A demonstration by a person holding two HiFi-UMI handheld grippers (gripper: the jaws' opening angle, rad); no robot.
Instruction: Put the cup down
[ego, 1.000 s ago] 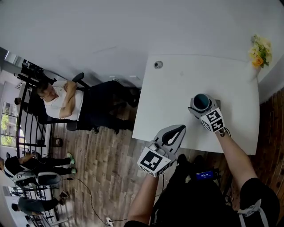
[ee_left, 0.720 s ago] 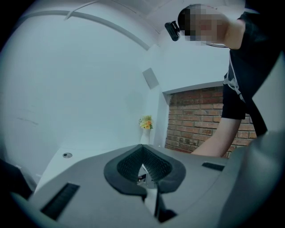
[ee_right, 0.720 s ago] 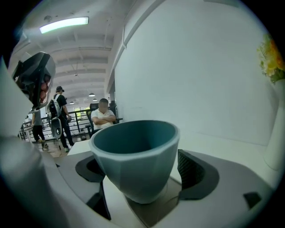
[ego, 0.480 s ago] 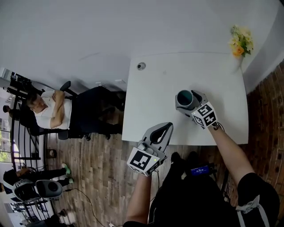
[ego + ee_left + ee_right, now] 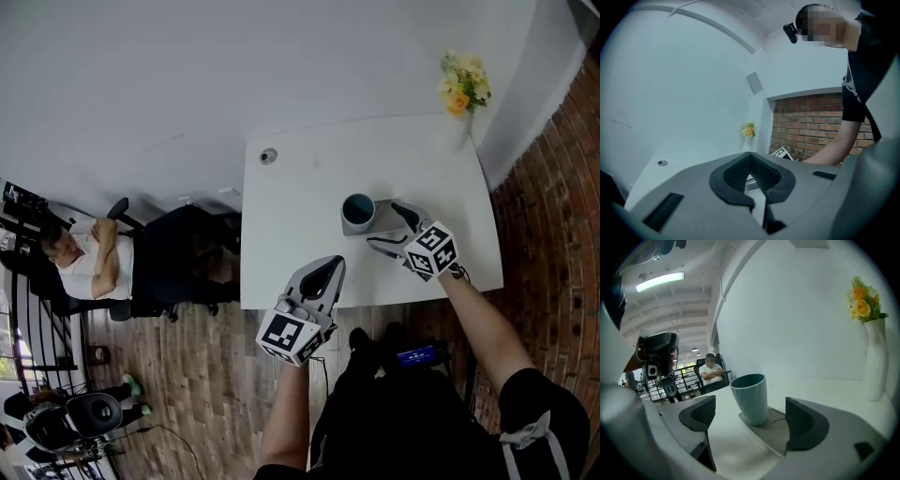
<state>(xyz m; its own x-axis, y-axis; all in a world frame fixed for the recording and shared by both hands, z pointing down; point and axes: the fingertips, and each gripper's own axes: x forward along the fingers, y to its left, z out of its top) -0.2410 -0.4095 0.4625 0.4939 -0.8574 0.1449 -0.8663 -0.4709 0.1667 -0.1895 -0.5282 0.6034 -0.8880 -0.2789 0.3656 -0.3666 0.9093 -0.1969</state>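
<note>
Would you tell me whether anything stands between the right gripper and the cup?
Nothing visible does. The right gripper, whose jaws have just been opening, holds nothing. The cup stands upright on the table just past the jaw tips, with only bare tabletop between.

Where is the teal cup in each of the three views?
Head view: cup right of centre on the white table, ahead of the right gripper.
Left gripper view: not made out; the left gripper fills the foreground.
Right gripper view: centre, upright, framed between jaws that have just been opening, touching neither.
Shared landmark: yellow flowers.
</note>
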